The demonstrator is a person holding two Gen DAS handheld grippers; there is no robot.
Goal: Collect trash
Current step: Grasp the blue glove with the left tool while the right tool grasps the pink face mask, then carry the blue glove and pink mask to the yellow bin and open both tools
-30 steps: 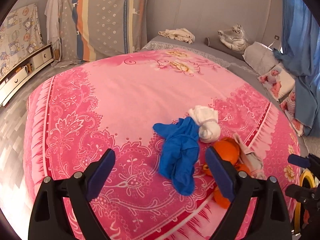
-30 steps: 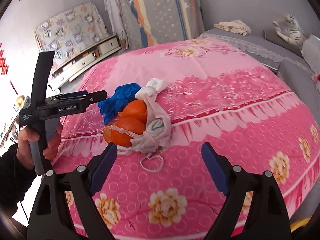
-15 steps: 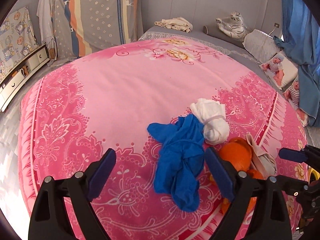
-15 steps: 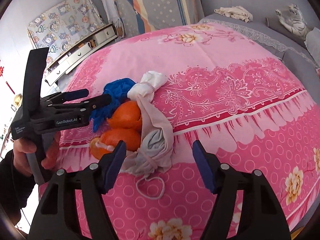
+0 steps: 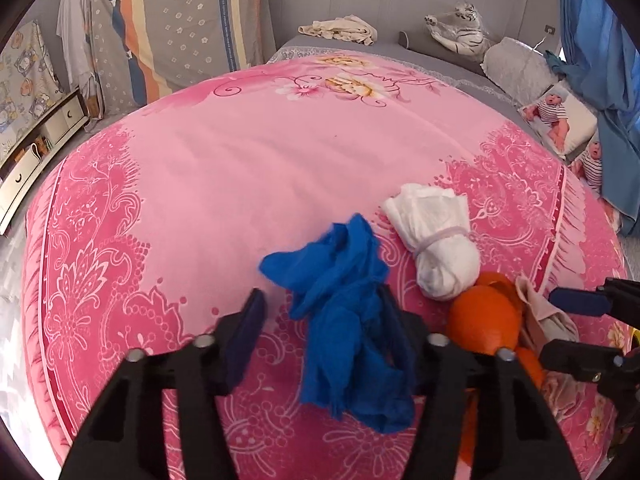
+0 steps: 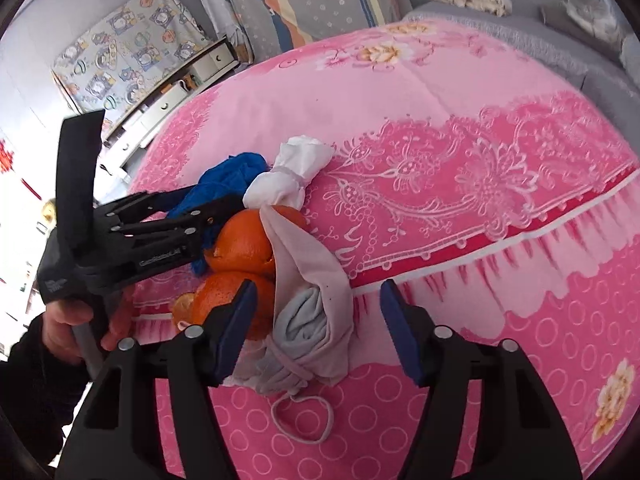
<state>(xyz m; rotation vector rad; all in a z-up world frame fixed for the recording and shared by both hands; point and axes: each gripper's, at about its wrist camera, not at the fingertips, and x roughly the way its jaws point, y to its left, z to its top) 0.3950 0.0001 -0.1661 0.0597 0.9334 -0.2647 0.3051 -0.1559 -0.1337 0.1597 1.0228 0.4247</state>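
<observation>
Both grippers have just been closing. The left gripper (image 5: 320,320) stands half-narrowed around the blue cloth (image 5: 348,320), its right pad against the fabric and its left pad still clear. The right gripper (image 6: 316,328) brackets the grey-pink bundle (image 6: 312,312), neither pad pressing. Two pickups look imminent. The trash sits at five o'clock on the pink blanket (image 5: 240,168); the oranges (image 6: 244,240) lie at nine o'clock of the bundle. The oranges are partly covered, so their count is unclear.

Both wrist views look down closely, sharing the trash pile (image 5: 400,280)
</observation>
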